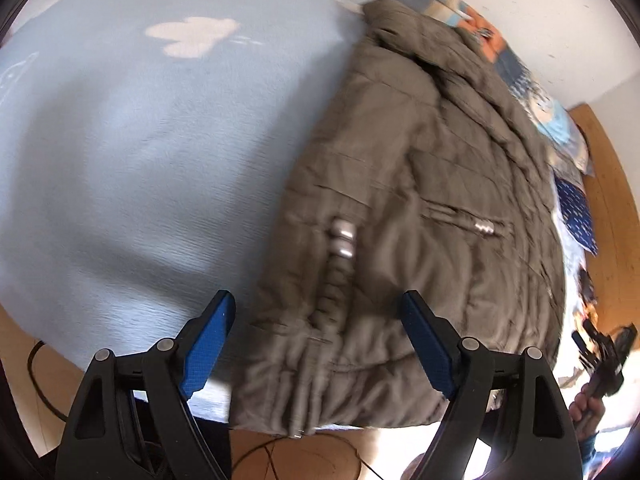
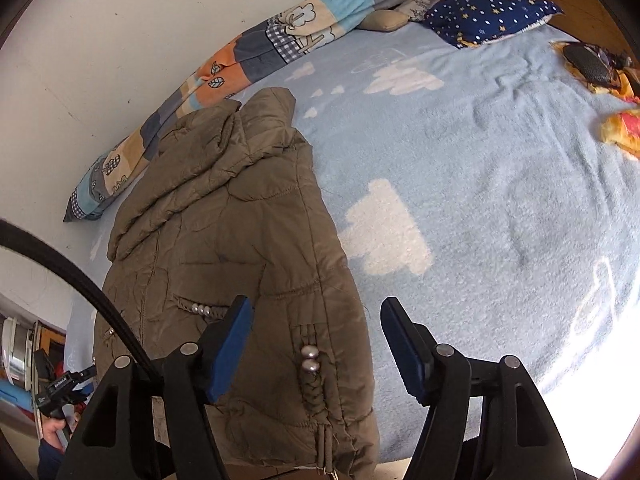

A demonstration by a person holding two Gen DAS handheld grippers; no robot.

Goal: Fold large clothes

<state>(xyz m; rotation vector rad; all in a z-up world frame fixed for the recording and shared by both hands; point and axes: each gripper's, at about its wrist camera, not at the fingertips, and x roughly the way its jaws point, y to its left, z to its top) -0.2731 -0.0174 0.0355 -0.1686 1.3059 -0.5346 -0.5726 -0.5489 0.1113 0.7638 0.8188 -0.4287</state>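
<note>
One olive-brown quilted jacket (image 2: 224, 240) lies folded lengthwise on a light blue blanket (image 2: 480, 184) printed with white clouds; a patchwork quilt (image 2: 248, 52) is bunched along the wall and one star-print navy pillow (image 2: 488, 12) sits at the head of the bed. Two metal snaps (image 2: 310, 360) show on the jacket's near cuff. Two grippers are in view. The left gripper (image 1: 318, 344) hovers over the jacket's hem, its blue pads wide apart, gripping nothing. The right gripper (image 2: 316, 344) hangs above the jacket's near edge, one finger over the fabric, the other over the blanket, jaws apart and empty. A hand (image 1: 588, 400) holding the right gripper shows at the left view's edge.
</note>
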